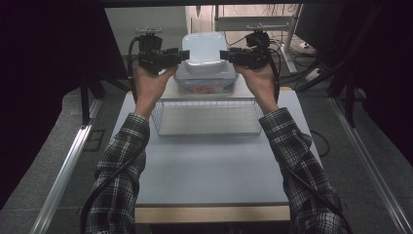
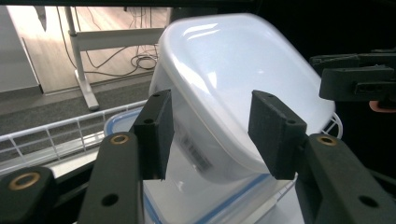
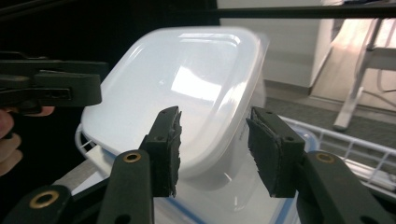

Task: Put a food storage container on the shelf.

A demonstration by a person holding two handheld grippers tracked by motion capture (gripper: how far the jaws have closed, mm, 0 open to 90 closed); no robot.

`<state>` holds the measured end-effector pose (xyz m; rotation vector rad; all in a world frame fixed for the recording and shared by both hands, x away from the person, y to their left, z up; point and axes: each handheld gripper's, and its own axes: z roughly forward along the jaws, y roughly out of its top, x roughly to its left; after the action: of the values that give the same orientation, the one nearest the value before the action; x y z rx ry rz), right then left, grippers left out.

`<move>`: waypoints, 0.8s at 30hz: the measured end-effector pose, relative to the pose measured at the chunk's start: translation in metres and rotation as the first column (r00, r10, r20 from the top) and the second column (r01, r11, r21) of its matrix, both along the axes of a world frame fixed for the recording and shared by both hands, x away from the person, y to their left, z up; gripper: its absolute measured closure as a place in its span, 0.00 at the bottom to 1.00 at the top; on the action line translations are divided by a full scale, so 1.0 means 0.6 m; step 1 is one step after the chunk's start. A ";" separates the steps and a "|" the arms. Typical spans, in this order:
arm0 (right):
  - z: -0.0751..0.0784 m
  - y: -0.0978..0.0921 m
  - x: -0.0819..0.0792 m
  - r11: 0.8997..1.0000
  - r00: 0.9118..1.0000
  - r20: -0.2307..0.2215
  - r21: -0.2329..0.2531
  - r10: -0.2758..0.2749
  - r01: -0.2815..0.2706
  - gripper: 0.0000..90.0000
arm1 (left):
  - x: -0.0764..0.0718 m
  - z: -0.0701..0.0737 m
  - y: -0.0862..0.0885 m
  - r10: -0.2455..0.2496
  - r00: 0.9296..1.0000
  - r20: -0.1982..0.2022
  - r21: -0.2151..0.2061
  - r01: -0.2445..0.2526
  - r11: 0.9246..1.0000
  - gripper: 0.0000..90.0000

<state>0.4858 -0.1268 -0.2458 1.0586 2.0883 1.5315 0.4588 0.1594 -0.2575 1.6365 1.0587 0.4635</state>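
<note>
Both jaws wide: left hand-held gripper (image 1: 182, 54) at 9 o'clock, right hand-held gripper (image 1: 225, 55) at 3 o'clock of the upturned white tub (image 1: 204, 51), edges uncontacted.

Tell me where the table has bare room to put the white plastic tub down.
The widest bare patch is the near half of the pale grey table, between the white wire basket and the wooden front edge. At the far end it is crowded: the white plastic tub, a blue-rimmed clear container, left gripper, right gripper.
</note>
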 end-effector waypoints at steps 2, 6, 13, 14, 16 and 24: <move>0.001 0.002 0.004 1.000 1.000 0.001 0.001 -0.004 0.004 0.61 | 0.007 0.001 -0.002 0.011 1.000 -0.001 0.005 -0.011 1.000 0.56; 0.002 0.006 0.009 1.000 1.000 0.001 0.008 -0.007 0.007 0.64 | 0.019 0.003 -0.004 0.018 1.000 -0.007 0.014 -0.018 1.000 0.56; 0.005 0.007 0.006 1.000 1.000 0.013 -0.005 -0.004 0.004 0.64 | 0.018 0.008 -0.001 0.015 1.000 0.013 0.025 -0.015 1.000 0.54; 0.005 0.007 0.004 1.000 1.000 0.015 -0.004 0.001 -0.001 0.63 | 0.016 0.009 0.000 0.014 1.000 0.016 0.030 -0.014 0.999 0.53; 0.005 0.005 0.000 1.000 1.000 0.014 -0.002 0.023 -0.023 0.60 | 0.011 0.010 0.002 0.004 1.000 0.022 0.036 -0.005 0.999 0.50; -0.008 0.008 -0.017 0.996 0.997 0.023 -0.055 0.072 -0.071 0.35 | -0.010 -0.011 -0.002 -0.070 0.997 0.015 0.071 0.069 0.995 0.25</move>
<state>0.4754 -0.1222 -0.2505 0.9504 2.1600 1.5040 0.4529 0.1584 -0.2639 1.7228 0.9787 0.4736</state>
